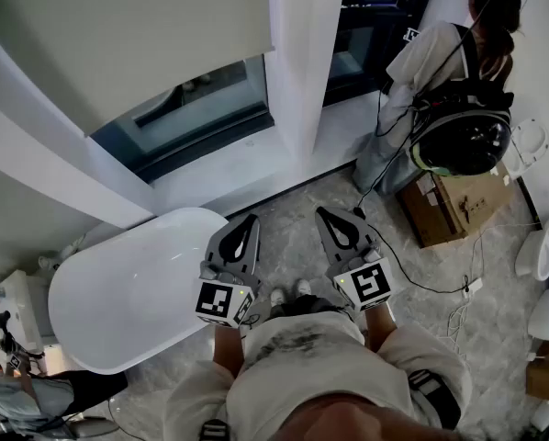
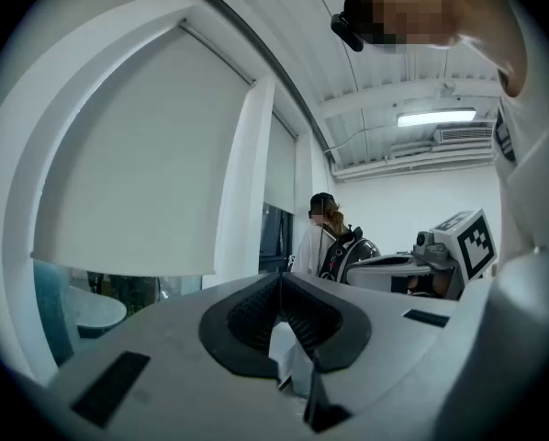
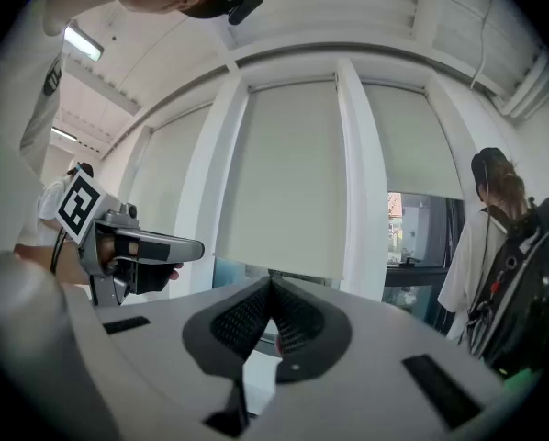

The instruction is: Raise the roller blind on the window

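The cream roller blind (image 1: 118,35) hangs over the window at the upper left, its bottom edge partway down, with a strip of dark glass (image 1: 201,108) showing beneath. It fills the left of the left gripper view (image 2: 137,163) and the middle of the right gripper view (image 3: 288,173). My left gripper (image 1: 250,219) and right gripper (image 1: 326,213) are held level side by side, well short of the window. Both are shut with nothing between the jaws (image 2: 280,278) (image 3: 272,281). No blind cord or chain can be made out in any view.
A white bathtub (image 1: 118,292) stands just left of my left gripper. A white pillar (image 1: 302,53) splits the windows. A person (image 1: 440,72) with a backpack and helmet stands at the right window, beside a cardboard box (image 1: 453,205). Cables (image 1: 431,283) trail across the floor.
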Demonstrator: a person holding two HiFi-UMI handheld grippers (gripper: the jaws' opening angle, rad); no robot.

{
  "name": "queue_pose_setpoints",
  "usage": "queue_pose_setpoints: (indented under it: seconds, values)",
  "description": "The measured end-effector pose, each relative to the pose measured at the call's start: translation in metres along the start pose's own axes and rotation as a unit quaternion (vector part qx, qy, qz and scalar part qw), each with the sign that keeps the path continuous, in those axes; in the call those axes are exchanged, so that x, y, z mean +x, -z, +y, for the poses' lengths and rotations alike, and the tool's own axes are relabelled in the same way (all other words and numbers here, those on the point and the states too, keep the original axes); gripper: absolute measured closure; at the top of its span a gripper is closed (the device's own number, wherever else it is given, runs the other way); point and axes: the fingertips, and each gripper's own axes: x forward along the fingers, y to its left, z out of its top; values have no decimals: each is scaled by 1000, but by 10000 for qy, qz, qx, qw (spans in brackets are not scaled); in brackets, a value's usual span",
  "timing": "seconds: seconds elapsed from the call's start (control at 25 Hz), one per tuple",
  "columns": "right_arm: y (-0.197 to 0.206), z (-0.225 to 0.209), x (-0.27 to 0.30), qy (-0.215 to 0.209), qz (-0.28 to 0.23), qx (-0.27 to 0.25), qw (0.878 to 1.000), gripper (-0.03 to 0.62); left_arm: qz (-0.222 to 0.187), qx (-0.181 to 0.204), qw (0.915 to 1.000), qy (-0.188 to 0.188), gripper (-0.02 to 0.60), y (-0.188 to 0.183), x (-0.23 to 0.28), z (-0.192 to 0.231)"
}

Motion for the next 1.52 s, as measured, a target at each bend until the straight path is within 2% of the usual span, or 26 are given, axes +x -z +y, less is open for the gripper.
queue_pose_setpoints:
  seconds: [0.28,0.56,0.88,1.16,1.52]
  values:
    - [2,-8,-11,-57,7,43,10000,533,-31,-32,9999,-127,569,-1,2,-16]
    - [3,-23,-6,-120,-184,-111,9997,533,-37,-106,9993,-350,569,3,15,-18]
    - [7,-38,10,-201,-133,-135,9996,533,34,-117,9988,-465,569,10,34,-10]
    - [13,-50,46,-211,-40,-158,9996,533,33,-116,9988,-475,569,17,54,19]
    - [13,-75,116,-173,28,-245,9995,533,112,-120,9992,-355,569,22,105,72]
